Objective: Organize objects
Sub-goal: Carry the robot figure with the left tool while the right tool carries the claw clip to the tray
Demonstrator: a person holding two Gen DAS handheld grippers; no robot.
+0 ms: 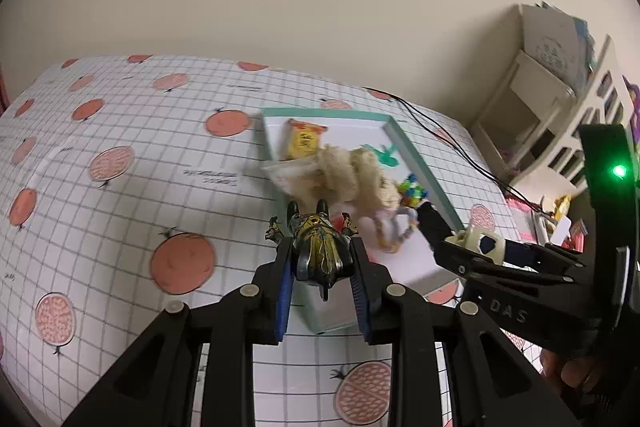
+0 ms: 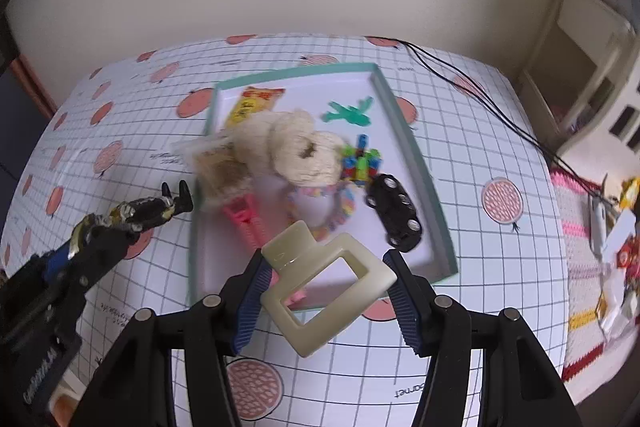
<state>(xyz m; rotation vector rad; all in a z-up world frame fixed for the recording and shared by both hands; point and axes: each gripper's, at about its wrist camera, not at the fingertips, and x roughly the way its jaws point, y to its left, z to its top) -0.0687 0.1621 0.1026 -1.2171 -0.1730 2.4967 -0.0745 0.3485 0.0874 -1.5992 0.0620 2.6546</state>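
While both loads are carried over the teal-rimmed tray [image 2: 416, 163], a spill is the risk — the tray is already crowded, so a drop onto the cream yarn rolls [image 2: 296, 147] could bounce out. The left gripper [image 1: 320, 263] is pinched on a black-and-gold action figure [image 1: 320, 251], glossy, legs pointing forward, held above the tray's near-left edge. The right gripper [image 2: 324, 291] is clamped on a pale green hair claw clip [image 2: 324, 287] — smooth, rectangular, tilted, easily slipped — above the near rim.
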